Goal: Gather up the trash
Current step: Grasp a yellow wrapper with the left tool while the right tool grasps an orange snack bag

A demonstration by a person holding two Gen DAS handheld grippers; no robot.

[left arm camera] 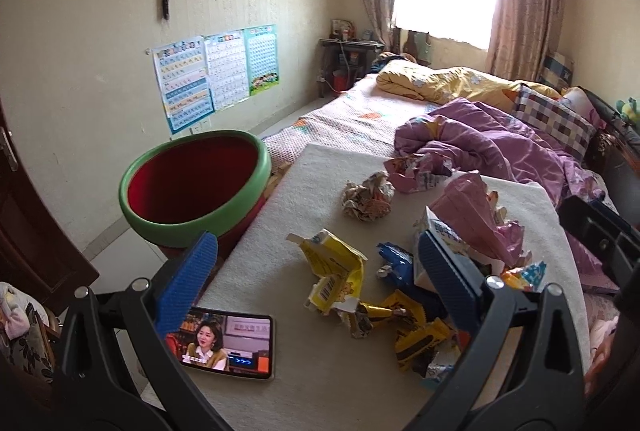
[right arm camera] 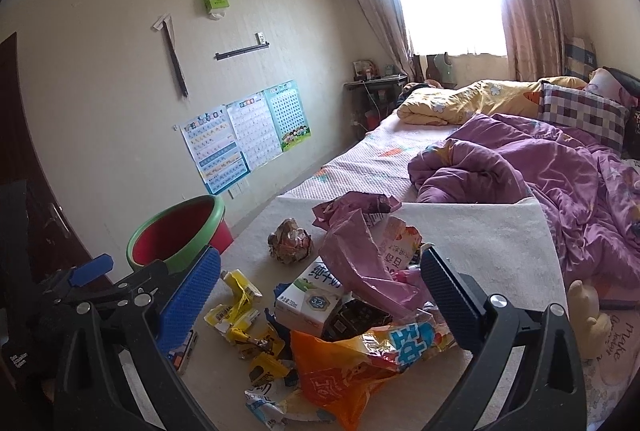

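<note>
White mat (left arm camera: 320, 371) on bed (left arm camera: 360, 111); wrappers (left arm camera: 340, 271) strewn; red bin (left arm camera: 192, 187) beside

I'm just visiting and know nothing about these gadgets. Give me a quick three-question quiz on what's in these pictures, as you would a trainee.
1. True or false: the left hand-held gripper is clamped on a wrapper.
2. What sits on the white mat that is not trash? A) phone B) spoon C) shoe
3. What colour is the rim of the red bin beside the bed?

Key:
1. False: both it and the right hand-held gripper are open and hold nothing.
2. A, the phone, its screen lit.
3. Green.
</note>
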